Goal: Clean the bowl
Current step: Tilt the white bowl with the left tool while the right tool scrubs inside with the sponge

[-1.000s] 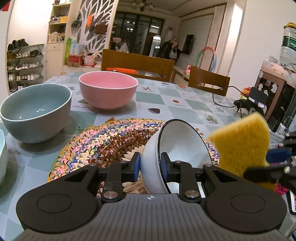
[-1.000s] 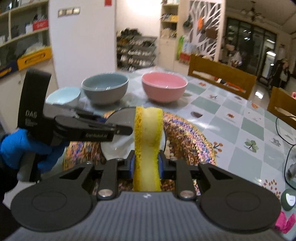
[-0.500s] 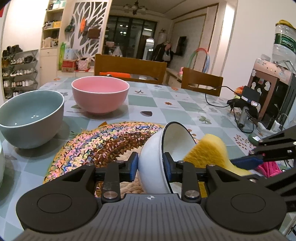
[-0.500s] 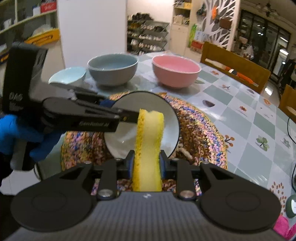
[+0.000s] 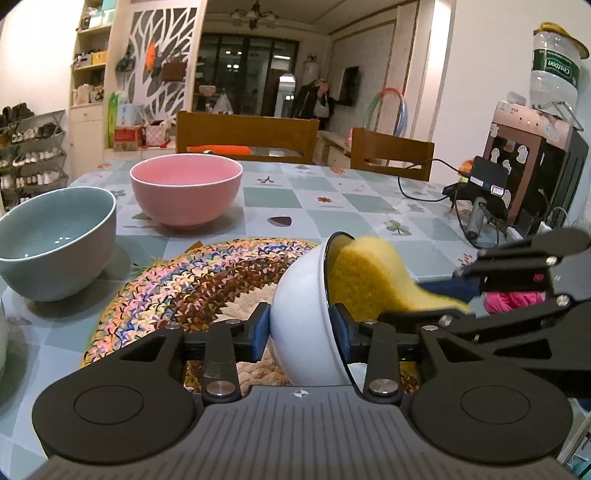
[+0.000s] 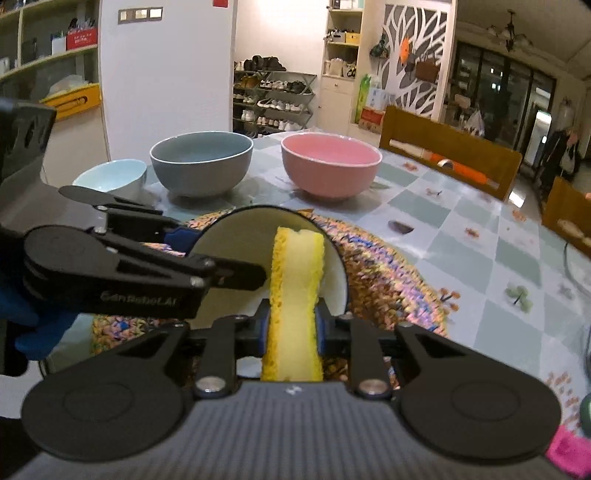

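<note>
Beyond the checkered tabletop (image 5: 332, 199) stand wooden chairs (image 5: 247, 136); a shoe rack (image 6: 273, 99) lines the far white wall, dark glass doors (image 5: 247, 74) behind, a chandelier (image 5: 253, 14) overhead.

- We see a white bowl (image 5: 306, 328) with a dark rim, cream inside.
- Our sponge (image 6: 295, 295) is yellow with a paler middle.
- The woven mat (image 5: 192, 284) mixes pink, brown, blue and yellow.
- Far left, a grey-blue bowl (image 5: 55, 243); beside it a pink bowl (image 5: 186, 190).
- The tablecloth (image 5: 332, 206) is checked pale green and white, with small leaf prints.
- Our gripper pads (image 5: 260, 330) are blue.
- A glove (image 6: 26, 332) at near left is blue.
</note>
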{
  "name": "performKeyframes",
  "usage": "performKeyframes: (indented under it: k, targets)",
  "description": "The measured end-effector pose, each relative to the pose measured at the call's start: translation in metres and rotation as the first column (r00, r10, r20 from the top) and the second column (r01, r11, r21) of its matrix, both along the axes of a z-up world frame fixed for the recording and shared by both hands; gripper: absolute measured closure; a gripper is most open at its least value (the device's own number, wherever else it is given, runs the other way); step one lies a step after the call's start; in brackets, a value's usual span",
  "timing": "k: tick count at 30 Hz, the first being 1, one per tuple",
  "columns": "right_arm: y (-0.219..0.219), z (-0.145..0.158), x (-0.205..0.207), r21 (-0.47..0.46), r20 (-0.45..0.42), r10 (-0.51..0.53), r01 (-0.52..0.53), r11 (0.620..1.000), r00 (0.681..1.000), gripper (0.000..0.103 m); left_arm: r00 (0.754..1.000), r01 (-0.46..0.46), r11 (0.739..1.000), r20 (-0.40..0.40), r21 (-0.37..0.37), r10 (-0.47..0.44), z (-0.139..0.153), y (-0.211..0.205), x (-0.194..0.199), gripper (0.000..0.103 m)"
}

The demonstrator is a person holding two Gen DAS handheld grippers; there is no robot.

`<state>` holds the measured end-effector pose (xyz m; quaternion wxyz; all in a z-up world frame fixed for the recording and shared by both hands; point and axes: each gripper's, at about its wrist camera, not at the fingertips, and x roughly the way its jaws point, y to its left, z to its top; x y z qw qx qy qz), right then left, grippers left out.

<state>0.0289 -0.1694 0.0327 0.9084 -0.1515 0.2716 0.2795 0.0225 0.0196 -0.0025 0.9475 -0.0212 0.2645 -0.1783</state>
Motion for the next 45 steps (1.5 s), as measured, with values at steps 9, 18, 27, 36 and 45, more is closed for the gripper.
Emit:
performKeyframes:
  k: [9, 18, 27, 36, 45]
  targets:
    - [0.007, 0.001, -0.001, -0.160, 0.081, 0.053, -0.040, 0.986, 0.995, 0.080, 0.999, 0.031, 0.999, 0.014, 0.038, -0.031, 0.002, -0.008, 0.003, 0.062]
    - [0.001, -0.013, 0.013, -0.108, 0.020, 0.066, -0.064, 0.992, 0.998, 0.081, 0.999, 0.036, 0.999, 0.016, 0.032, -0.037, 0.001, -0.012, 0.002, 0.053]
    - [-0.004, -0.020, 0.014, -0.041, 0.018, 0.069, -0.068, 0.997, 0.997, 0.080, 1.000, 0.009, 1.000, 0.004, 0.015, -0.009, -0.002, -0.013, 0.000, 0.048]
    - [-0.003, -0.033, 0.011, -0.048, 0.072, 0.059, -0.056, 0.997, 0.996, 0.080, 0.998, 0.007, 0.998, -0.062, -0.069, -0.012, -0.018, -0.006, 0.002, 0.046]
    - [-0.004, -0.037, 0.004, -0.016, 0.077, 0.054, -0.053, 0.998, 0.996, 0.080, 1.000, 0.007, 0.999, -0.014, -0.032, -0.008, -0.019, -0.006, -0.003, 0.062]
